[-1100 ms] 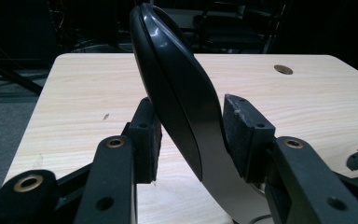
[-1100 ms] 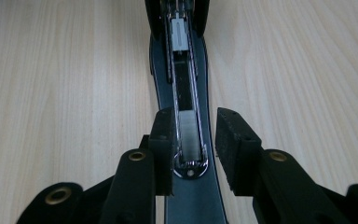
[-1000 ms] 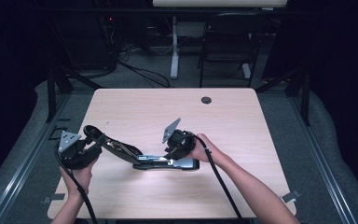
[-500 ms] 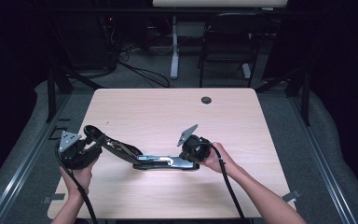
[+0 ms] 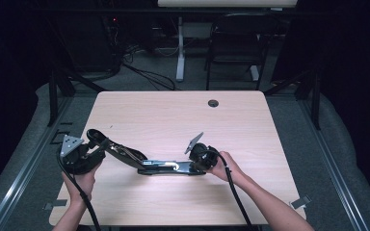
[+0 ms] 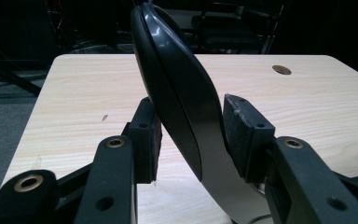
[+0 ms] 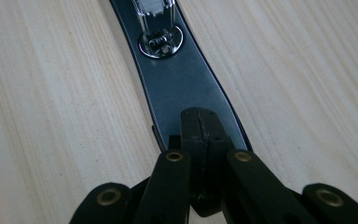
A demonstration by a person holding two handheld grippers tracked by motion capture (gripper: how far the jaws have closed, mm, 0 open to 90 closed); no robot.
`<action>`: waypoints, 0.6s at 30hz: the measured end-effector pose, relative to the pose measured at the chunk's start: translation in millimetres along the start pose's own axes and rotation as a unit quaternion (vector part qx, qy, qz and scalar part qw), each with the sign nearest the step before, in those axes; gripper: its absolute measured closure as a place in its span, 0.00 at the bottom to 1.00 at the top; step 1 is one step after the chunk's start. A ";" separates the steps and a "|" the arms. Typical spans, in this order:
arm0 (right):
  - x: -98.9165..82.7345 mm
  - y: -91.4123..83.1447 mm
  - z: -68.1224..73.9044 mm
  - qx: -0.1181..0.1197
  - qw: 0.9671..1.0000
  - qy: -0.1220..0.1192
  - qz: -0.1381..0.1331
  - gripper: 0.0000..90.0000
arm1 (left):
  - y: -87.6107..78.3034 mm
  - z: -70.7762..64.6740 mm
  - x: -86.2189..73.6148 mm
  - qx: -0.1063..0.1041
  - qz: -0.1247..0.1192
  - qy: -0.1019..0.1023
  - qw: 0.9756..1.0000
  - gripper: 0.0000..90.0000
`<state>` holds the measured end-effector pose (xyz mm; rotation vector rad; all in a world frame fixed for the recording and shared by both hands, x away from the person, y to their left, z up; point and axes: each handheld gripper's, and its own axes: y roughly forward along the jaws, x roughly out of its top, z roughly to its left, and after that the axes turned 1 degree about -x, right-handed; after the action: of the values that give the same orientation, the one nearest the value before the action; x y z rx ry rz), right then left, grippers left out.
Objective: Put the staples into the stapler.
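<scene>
A long black lever tool lies on the wooden table, its flat base pointing right. Its curved lever arm rises to the left. My left gripper is shut on the lever's raised end; in the left gripper view both pads press the curved black lever from either side. My right gripper is shut at the tool's right end. In the right gripper view its closed jaws sit over the end of the dark base plate, below a chrome pin, with nothing between them.
A round cable hole sits near the table's far edge. Beyond the table stand a chair and a white desk leg on a dark floor. Bare wood lies to the far side and right of the tool.
My right gripper has moved right and down along the tool, from near its middle to its right end. The left gripper and the lever stayed put.
</scene>
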<state>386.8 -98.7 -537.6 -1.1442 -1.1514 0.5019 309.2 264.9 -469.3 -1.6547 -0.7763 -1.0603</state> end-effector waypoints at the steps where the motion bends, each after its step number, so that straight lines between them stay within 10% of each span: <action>1: -0.2 1.7 0.0 0.000 1.000 0.002 0.001 1.00 | 0.0 0.0 0.0 0.000 0.000 0.000 1.000 0.65; 18: -0.9 2.7 1.9 -0.006 1.000 0.010 0.004 1.00 | 0.9 -5.1 1.7 -0.005 -0.008 0.007 1.000 0.65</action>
<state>385.4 -97.6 -540.5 -1.1623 -1.1334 0.4899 309.3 259.8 -467.5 -1.6503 -0.7778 -1.0879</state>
